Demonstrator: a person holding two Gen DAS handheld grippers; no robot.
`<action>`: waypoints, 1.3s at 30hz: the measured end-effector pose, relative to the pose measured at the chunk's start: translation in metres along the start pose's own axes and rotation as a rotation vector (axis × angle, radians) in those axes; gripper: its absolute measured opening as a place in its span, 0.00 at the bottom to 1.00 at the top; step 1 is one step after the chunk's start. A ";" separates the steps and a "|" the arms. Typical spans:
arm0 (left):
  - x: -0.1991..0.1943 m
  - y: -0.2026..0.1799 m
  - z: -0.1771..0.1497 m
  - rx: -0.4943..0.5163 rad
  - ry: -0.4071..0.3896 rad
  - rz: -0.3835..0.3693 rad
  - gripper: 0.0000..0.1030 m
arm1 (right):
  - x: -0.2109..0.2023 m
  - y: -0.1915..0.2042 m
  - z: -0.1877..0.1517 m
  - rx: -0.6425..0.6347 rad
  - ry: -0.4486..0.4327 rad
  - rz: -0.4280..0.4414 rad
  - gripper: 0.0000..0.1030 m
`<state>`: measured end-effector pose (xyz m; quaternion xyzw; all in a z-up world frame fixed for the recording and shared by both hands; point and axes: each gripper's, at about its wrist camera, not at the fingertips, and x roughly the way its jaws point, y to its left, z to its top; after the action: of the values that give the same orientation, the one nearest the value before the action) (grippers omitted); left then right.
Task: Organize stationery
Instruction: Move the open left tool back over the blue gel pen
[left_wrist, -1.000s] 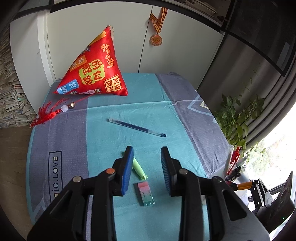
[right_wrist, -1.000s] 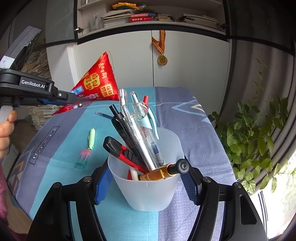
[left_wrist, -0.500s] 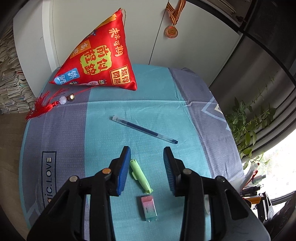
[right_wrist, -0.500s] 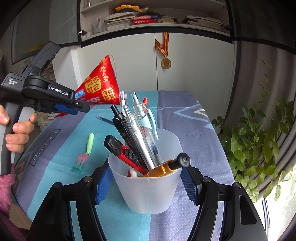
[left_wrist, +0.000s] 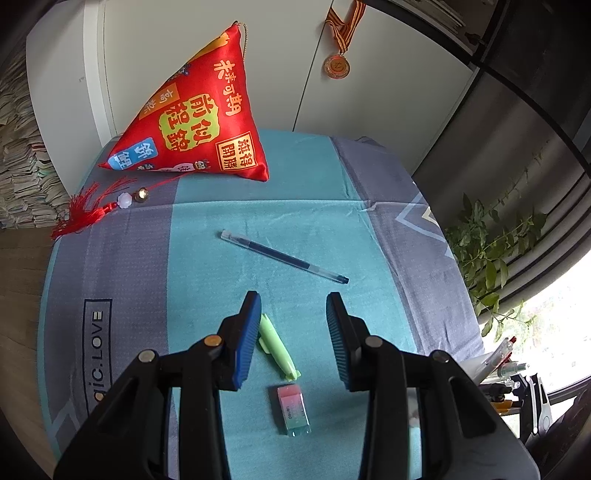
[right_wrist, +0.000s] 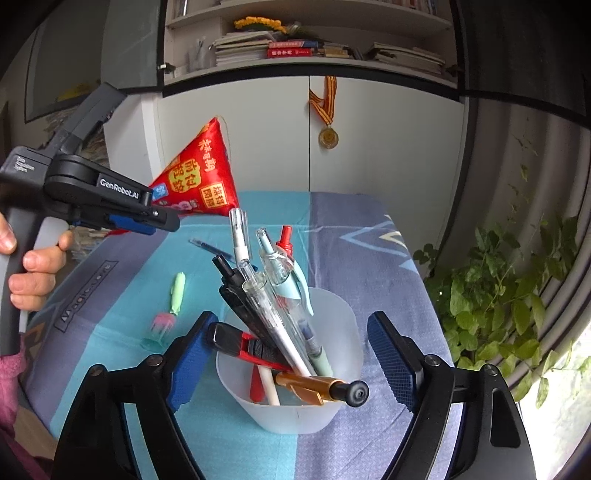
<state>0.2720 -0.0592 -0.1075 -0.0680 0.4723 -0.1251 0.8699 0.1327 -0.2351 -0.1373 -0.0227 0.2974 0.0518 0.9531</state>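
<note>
Showing books (right_wrist: 280, 50) — right view only.

Teal-and-grey clothed table (left_wrist: 303, 177): pen (left_wrist: 284, 256), green highlighter (left_wrist: 277, 345), eraser (left_wrist: 293, 408), pen cup (right_wrist: 295, 402) (translucent), red pillow (left_wrist: 195, 122).

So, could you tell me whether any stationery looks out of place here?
Yes. A blue pen, a green highlighter and an eraser lie loose on the tablecloth, while the other pens stand in the cup. Nothing looks spilled or damaged.
</note>
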 end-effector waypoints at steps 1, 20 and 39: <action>0.000 0.001 0.000 -0.003 0.000 0.000 0.33 | 0.004 0.000 0.000 0.001 0.020 0.004 0.74; 0.041 0.021 0.032 -0.217 0.085 0.044 0.39 | 0.019 -0.020 0.020 0.055 -0.061 -0.015 0.66; 0.112 0.036 0.065 -0.372 0.178 0.234 0.52 | 0.046 -0.033 0.023 0.068 -0.030 0.036 0.67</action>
<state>0.3908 -0.0565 -0.1709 -0.1604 0.5667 0.0604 0.8059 0.1868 -0.2618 -0.1439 0.0157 0.2851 0.0591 0.9565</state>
